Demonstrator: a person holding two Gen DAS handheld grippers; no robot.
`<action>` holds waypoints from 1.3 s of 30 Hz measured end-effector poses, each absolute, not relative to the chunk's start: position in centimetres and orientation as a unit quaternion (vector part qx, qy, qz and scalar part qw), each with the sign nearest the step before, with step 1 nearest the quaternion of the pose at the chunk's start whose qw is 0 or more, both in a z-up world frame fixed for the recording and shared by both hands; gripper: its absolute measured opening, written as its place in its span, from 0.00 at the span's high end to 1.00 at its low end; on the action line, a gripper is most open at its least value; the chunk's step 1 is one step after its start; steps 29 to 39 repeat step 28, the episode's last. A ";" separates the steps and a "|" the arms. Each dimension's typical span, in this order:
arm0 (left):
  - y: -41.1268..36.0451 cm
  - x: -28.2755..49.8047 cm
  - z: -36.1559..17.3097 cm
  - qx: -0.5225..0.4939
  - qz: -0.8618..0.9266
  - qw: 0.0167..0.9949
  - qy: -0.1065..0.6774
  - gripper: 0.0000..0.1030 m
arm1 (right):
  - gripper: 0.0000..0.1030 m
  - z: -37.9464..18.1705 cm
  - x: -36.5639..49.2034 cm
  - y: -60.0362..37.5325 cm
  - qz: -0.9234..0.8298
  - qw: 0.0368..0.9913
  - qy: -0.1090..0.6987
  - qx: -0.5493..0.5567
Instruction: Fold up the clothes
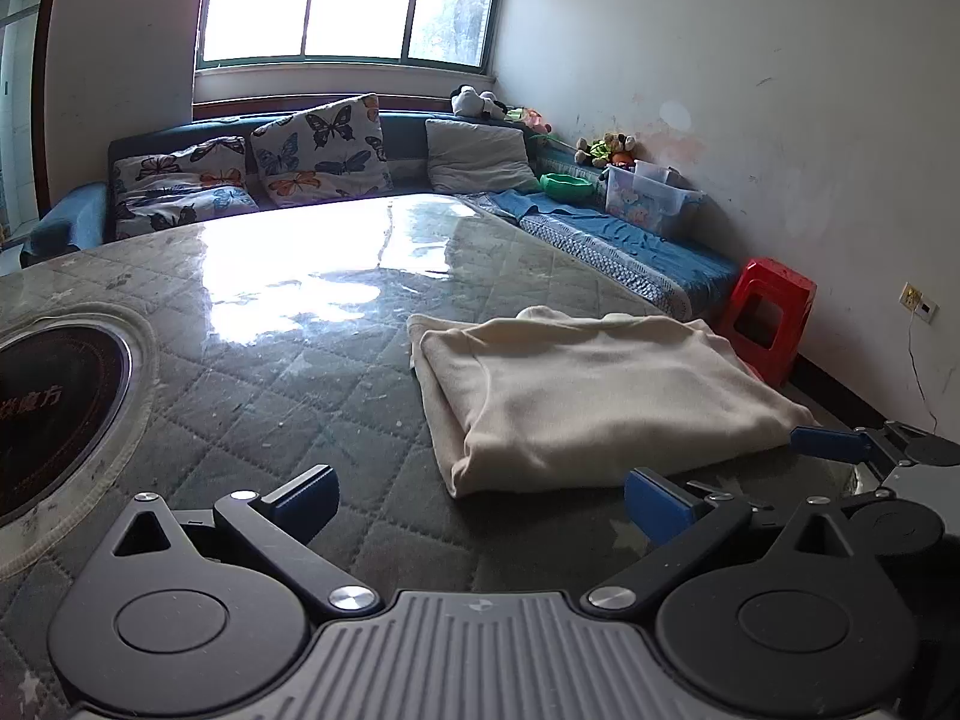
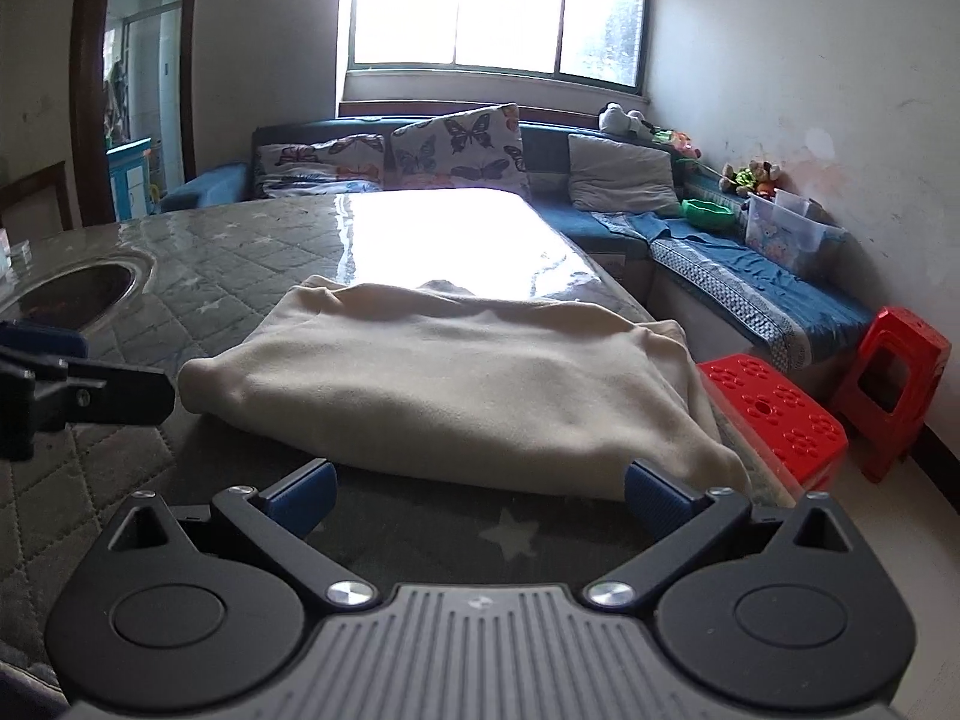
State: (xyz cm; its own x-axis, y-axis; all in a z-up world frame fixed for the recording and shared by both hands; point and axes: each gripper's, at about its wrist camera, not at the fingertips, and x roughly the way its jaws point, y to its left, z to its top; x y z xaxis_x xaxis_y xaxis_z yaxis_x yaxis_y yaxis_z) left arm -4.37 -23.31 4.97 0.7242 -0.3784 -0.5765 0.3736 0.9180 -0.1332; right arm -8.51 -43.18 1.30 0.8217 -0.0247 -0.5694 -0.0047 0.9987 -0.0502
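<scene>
A cream garment (image 1: 594, 390) lies folded into a thick rectangle on the quilted grey table (image 1: 270, 396). It also shows in the right wrist view (image 2: 456, 384). My left gripper (image 1: 480, 498) is open and empty, just short of the garment's near left corner. My right gripper (image 2: 480, 498) is open and empty, just short of the garment's near edge. The right gripper's blue fingertips (image 1: 828, 443) show at the right edge of the left wrist view. The left gripper's arm (image 2: 90, 396) shows at the left edge of the right wrist view.
A round inset cooker (image 1: 54, 414) sits in the table at the left. Two red plastic stools (image 2: 774, 414) stand on the floor right of the table. A blue corner sofa (image 2: 738, 276) with cushions, toys and a clear box runs behind and right.
</scene>
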 end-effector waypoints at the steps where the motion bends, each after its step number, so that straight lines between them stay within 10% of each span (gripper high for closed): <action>1: -23.3 -4.5 4.9 -0.004 -0.202 0.928 0.312 0.00 | 0.00 1.3 -8.6 -43.2 -0.006 0.954 0.298 -0.022; 39: -23.6 -6.6 4.1 -0.013 -0.199 0.927 0.319 0.00 | 0.00 0.7 -11.1 -42.6 -0.017 0.954 0.299 -0.001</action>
